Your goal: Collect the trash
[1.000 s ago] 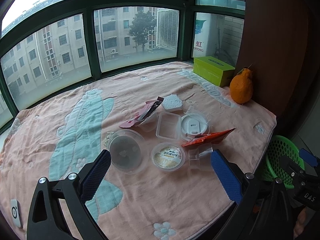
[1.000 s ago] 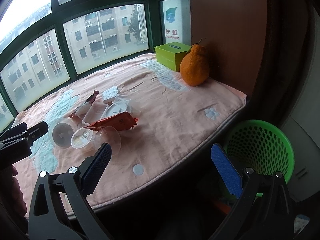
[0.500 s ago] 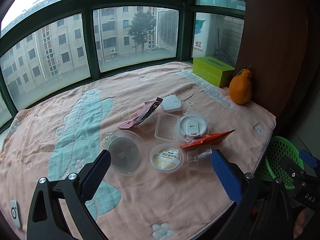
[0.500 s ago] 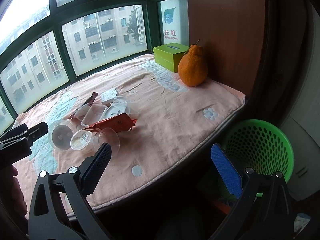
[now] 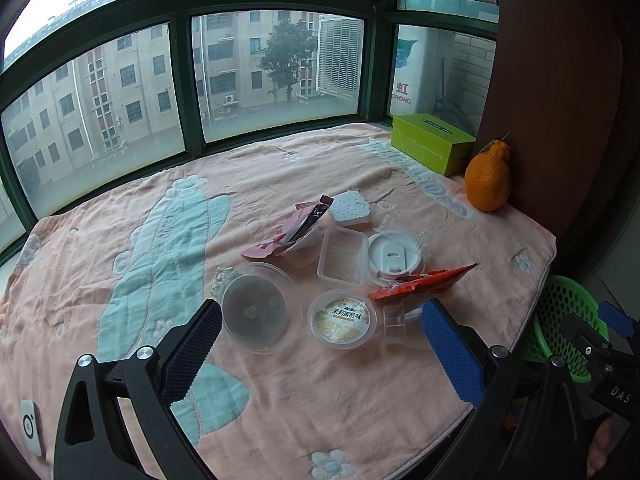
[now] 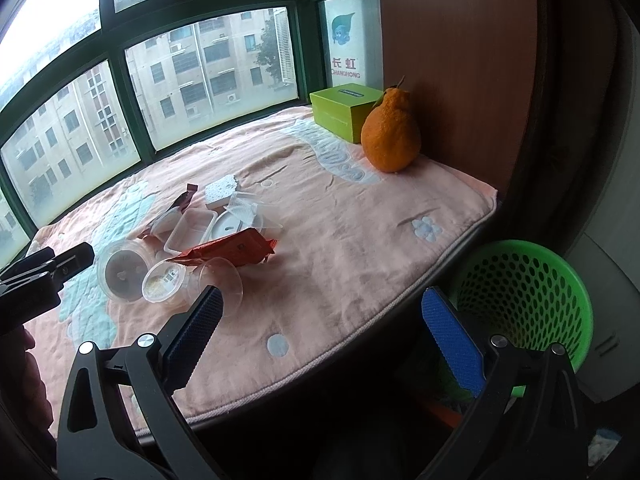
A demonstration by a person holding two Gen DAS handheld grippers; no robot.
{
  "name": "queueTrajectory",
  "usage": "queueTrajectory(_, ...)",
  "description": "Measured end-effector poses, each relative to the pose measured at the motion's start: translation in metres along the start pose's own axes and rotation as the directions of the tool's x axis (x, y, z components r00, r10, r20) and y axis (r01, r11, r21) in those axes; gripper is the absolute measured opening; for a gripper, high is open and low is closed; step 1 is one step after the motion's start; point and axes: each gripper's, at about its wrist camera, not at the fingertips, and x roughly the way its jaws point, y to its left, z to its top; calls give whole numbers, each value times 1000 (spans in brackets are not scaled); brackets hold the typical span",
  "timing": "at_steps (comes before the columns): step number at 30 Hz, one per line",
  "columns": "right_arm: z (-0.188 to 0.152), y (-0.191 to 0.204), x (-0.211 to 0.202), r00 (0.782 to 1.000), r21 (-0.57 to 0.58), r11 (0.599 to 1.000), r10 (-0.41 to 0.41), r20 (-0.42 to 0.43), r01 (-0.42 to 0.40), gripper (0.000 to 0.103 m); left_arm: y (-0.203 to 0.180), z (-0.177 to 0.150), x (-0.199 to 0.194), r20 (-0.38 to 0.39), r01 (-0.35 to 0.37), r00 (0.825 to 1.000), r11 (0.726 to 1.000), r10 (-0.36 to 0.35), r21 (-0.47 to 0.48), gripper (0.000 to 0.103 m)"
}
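While both grippers are hovering with nothing between their fingers, the trash is lying in a loose cluster near the middle of the blanket, toward its front edge. The left gripper is holding its jaws spread wide just above that edge, facing a clear lid, a sealed cup and a clear cup lying on its side. An orange wrapper is resting over the clear cup, behind it a round white lid and a clear tray, and farther back a pink wrapper and a white foam piece. The right gripper is also keeping its jaws spread, poised over the blanket's front right edge. A green basket is standing below that edge. An orange fruit and a green box are sitting at the far right corner.
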Motion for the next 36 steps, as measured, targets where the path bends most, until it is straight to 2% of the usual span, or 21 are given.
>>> queueTrajectory(10, 5, 4, 12, 999, -7, 999, 38, -19, -38, 99, 11, 5, 6, -7, -7, 1000, 1000, 7, -13, 97)
queueTrajectory(20, 11, 27, 43, 980, -16, 984, 174, -92, -176, 97, 54, 13, 13, -14, -51, 999, 995, 50, -81, 97)
queueTrajectory(28, 20, 40, 78, 934, 43, 946, 323, -153, -320, 95, 80, 9, 24, -41, -53, 998, 993, 49, -105, 97)
queueTrajectory(36, 22, 31, 120, 854, 247, 863, 488, -181, -441, 91, 98, -1, 45, -94, -49, 995, 992, 38, -120, 97)
